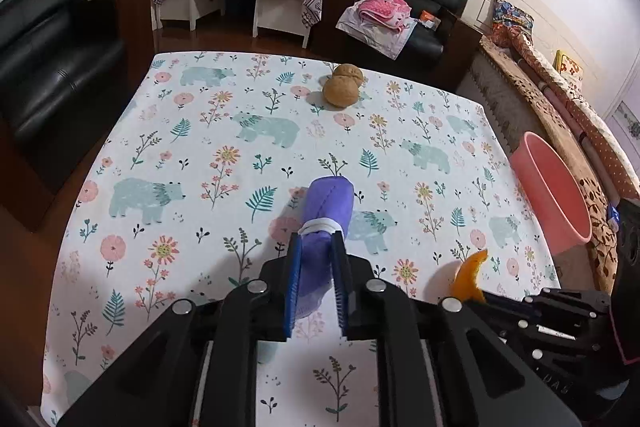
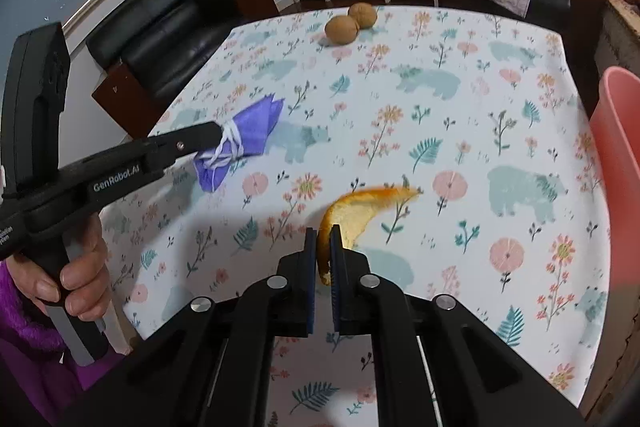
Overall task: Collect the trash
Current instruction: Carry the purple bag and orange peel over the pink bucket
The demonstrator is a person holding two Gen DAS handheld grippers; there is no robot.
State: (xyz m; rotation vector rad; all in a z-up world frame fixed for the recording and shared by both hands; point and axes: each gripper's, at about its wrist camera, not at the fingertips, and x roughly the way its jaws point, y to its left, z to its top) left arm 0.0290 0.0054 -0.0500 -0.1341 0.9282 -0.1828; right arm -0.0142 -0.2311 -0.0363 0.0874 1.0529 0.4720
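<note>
While the right gripper (image 2: 324,239) pinches orange peel (image 2: 360,207), the left gripper (image 1: 316,247) clasps a purple mask (image 1: 326,211).

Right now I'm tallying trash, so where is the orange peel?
The orange peel is pinched in the right claw, held above the floral tablecloth, with the pink bin off the table's right edge.

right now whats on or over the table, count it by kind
walnuts: 2
orange peel, clamped in the right gripper: 1
purple face mask bundle, between the jaws of the left gripper: 1
pink bin, beside the table edge, not on it: 1
total: 5
</note>
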